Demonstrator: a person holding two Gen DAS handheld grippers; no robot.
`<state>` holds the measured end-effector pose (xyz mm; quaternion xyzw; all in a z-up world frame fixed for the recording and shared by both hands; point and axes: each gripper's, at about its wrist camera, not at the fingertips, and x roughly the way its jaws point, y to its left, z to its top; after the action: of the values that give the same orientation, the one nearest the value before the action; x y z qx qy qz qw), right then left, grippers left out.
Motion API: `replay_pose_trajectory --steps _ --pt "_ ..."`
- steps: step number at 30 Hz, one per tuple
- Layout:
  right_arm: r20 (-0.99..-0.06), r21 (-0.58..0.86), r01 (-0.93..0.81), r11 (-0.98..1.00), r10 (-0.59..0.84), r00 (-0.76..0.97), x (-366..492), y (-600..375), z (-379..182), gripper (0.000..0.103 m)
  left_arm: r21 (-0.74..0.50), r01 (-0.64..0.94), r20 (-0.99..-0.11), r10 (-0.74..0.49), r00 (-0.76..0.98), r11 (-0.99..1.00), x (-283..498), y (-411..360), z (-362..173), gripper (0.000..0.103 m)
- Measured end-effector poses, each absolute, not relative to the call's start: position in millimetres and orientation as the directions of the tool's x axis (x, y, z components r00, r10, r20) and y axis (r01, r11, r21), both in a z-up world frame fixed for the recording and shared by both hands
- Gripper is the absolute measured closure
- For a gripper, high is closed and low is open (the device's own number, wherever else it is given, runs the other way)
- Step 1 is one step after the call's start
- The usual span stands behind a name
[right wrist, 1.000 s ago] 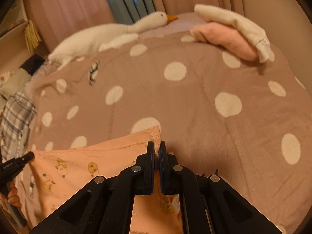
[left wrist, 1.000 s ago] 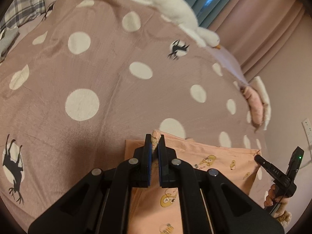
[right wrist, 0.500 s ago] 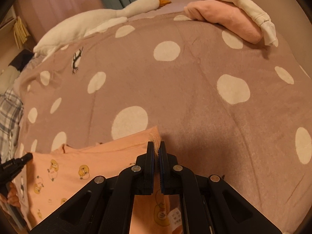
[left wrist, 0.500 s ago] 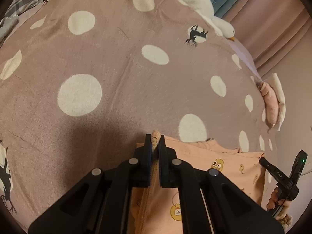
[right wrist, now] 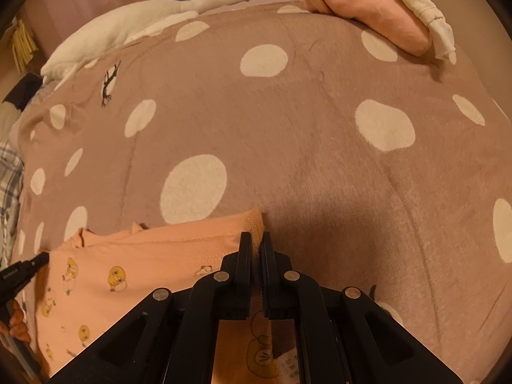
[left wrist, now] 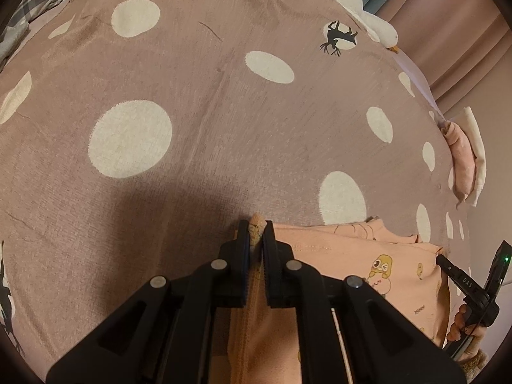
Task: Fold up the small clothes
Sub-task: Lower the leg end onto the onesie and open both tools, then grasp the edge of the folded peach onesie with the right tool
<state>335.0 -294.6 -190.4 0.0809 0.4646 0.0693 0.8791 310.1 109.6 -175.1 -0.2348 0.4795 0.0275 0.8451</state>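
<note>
Bedding: mauve duvet (left wrist: 208, 147) with cream dots. Nearest, left gripper (left wrist: 255, 233), jaws easing apart, one corner of the peach duck-print garment (left wrist: 368, 265) still pinched between them; right gripper (right wrist: 255, 243) clamped tight on the other corner. Beyond: folded pink clothing (right wrist: 368, 16), goose plush (right wrist: 144, 22).

A peach-orange garment (left wrist: 368, 256) printed with small yellow cartoon ducks lay on a dusty-pink bedspread (left wrist: 208, 96) with large cream dots and a few black bird figures. A white plush goose (right wrist: 153, 12) had an orange beak. Both grippers were black.
</note>
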Motion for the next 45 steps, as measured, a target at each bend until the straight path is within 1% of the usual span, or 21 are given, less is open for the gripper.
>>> replay_pose_trajectory --steps 4,6,7,9,10,11,13,15,17,18,19,21,22,24,27,31,35,39,42,44,45 --pt "-0.813 0.187 -0.023 0.982 0.167 0.558 336 -295 -192 0.098 -0.367 -0.274 -0.826 -0.175 0.537 0.889 310 109 -176 0.093" --pt "-0.812 0.198 -0.005 0.98 0.167 0.559 336 -296 -192 0.098 -0.38 -0.286 -0.822 -0.18 0.54 0.88 310 109 -177 0.093" --pt "-0.812 0.205 0.004 0.979 0.168 0.559 335 -296 -192 0.098 -0.388 -0.292 -0.819 -0.182 0.544 0.874 308 109 -176 0.091" --pt "-0.812 0.195 0.014 0.981 0.153 0.564 332 -296 -190 0.098 -0.396 -0.286 -0.819 -0.194 0.541 0.873 305 108 -173 0.08" --pt "-0.814 0.178 0.019 0.984 0.136 0.565 330 -295 -187 0.095 -0.389 -0.287 -0.821 -0.188 0.539 0.875 302 107 -170 0.067" --pt "-0.814 0.166 0.02 0.986 0.125 0.568 327 -295 -184 0.091 -0.373 -0.292 -0.825 -0.171 0.539 0.881 298 106 -166 0.055" --pt "-0.809 0.136 0.028 0.99 0.094 0.581 321 -295 -177 0.068 -0.348 -0.289 -0.819 -0.139 0.557 0.892 288 104 -155 0.053" --pt "-0.794 0.137 0.041 0.99 0.085 0.602 312 -299 -166 0.056 -0.358 -0.276 -0.804 -0.145 0.577 0.892 274 105 -141 0.047" --pt "-0.776 0.161 0.045 0.986 0.098 0.624 300 -305 -153 0.052 -0.374 -0.273 -0.793 -0.154 0.589 0.886 261 105 -131 0.03" --pt "-0.768 0.168 0.042 0.985 0.104 0.632 294 -308 -146 0.049 -0.381 -0.272 -0.786 -0.156 0.598 0.884 252 105 -125 0.027" --pt "-0.759 0.172 0.04 0.984 0.106 0.643 287 -310 -140 0.042 -0.39 -0.264 -0.775 -0.16 0.612 0.882 240 105 -117 0.024" --pt "-0.73 0.18 0.034 0.983 0.111 0.674 267 -316 -126 0.033 -0.401 -0.252 -0.759 -0.165 0.63 0.881 224 102 -108 0.02" --pt "-0.72 0.184 0.031 0.982 0.113 0.685 260 -318 -120 0.032 -0.405 -0.244 -0.751 -0.168 0.638 0.881 214 101 -103 0.019" --pt "-0.697 0.199 0.024 0.98 0.124 0.707 241 -321 -111 0.032 -0.412 -0.233 -0.738 -0.173 0.652 0.881 192 98 -97 0.018" --pt "-0.674 0.239 0.011 0.971 0.157 0.722 211 -327 -105 0.026 -0.434 -0.239 -0.731 -0.184 0.658 0.869 168 96 -98 0.017" --pt "-0.655 0.291 0.0 0.957 0.199 0.729 180 -332 -108 0.025 -0.448 -0.231 -0.74 -0.213 0.638 0.864 136 87 -108 0.017" --pt "-0.663 0.318 -0.002 0.948 0.224 0.715 151 -331 -124 0.025 -0.451 -0.246 -0.753 -0.217 0.622 0.858 111 79 -124 0.017" --pt "-0.697 0.334 0.007 0.943 0.242 0.675 131 -326 -153 0.025 -0.483 -0.264 -0.759 -0.249 0.601 0.835 97 76 -144 0.018" --pt "-0.72 0.361 0.016 0.932 0.268 0.64 124 -324 -176 0.025 -0.523 -0.265 -0.75 -0.289 0.595 0.81 94 73 -155 0.024" --pt "-0.731 0.396 0.026 0.918 0.298 0.614 123 -324 -188 0.025 -0.543 -0.26 -0.74 -0.308 0.599 0.799 98 71 -161 0.032" --pt "-0.737 0.407 0.033 0.913 0.307 0.603 123 -324 -193 0.025 -0.545 -0.257 -0.74 -0.313 0.596 0.798 101 69 -163 0.035"
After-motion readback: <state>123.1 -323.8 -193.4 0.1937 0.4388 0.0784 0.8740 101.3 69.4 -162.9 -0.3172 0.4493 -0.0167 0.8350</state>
